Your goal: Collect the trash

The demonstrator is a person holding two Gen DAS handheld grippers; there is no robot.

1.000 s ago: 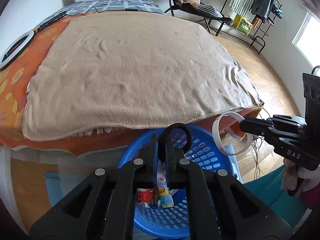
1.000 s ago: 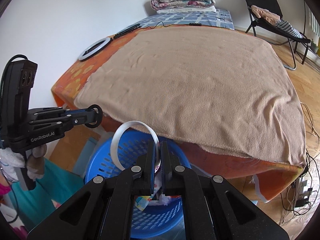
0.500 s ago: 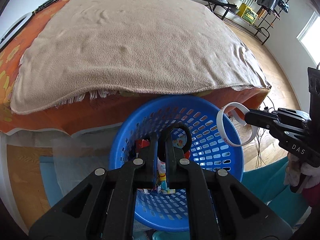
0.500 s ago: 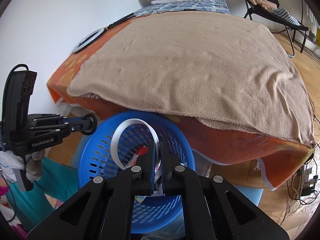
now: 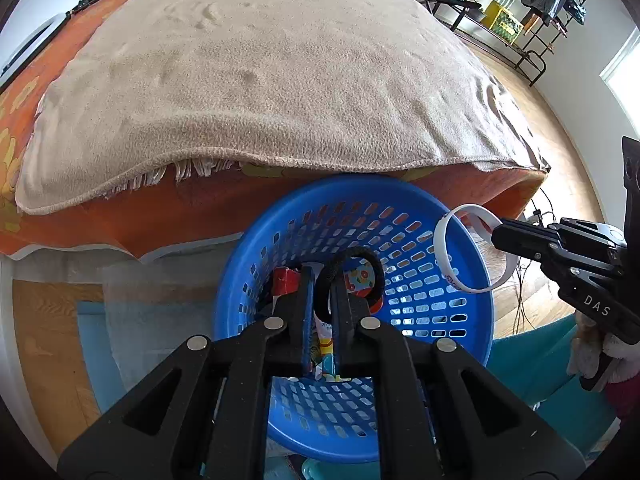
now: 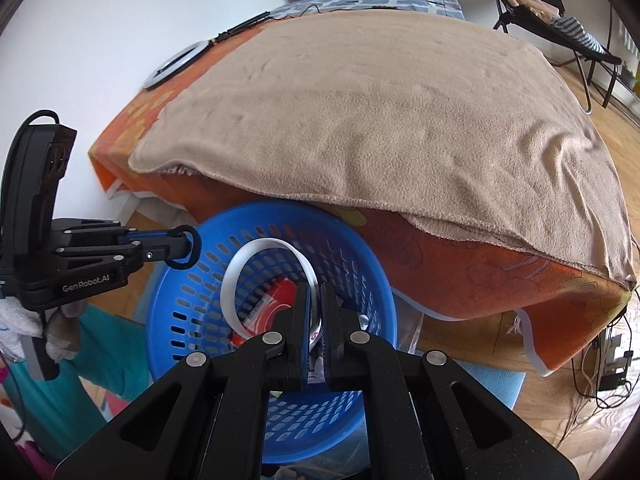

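Left gripper [image 5: 321, 304] clamps black hair tie [image 5: 352, 278], right gripper [image 6: 316, 320] clamps white wristband [image 6: 266, 280]; blue basket [image 5: 476, 344] below both. Risk: wristband, near the rim ahead, bounces out on release.

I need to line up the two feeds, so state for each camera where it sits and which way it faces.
Left wrist: on the left gripper, facing down into the blue basket; jaws shut on the black hair tie; right gripper at right.
Right wrist: on the right gripper, facing the basket; jaws shut on the white wristband.
Shared: basket, beige blanket.
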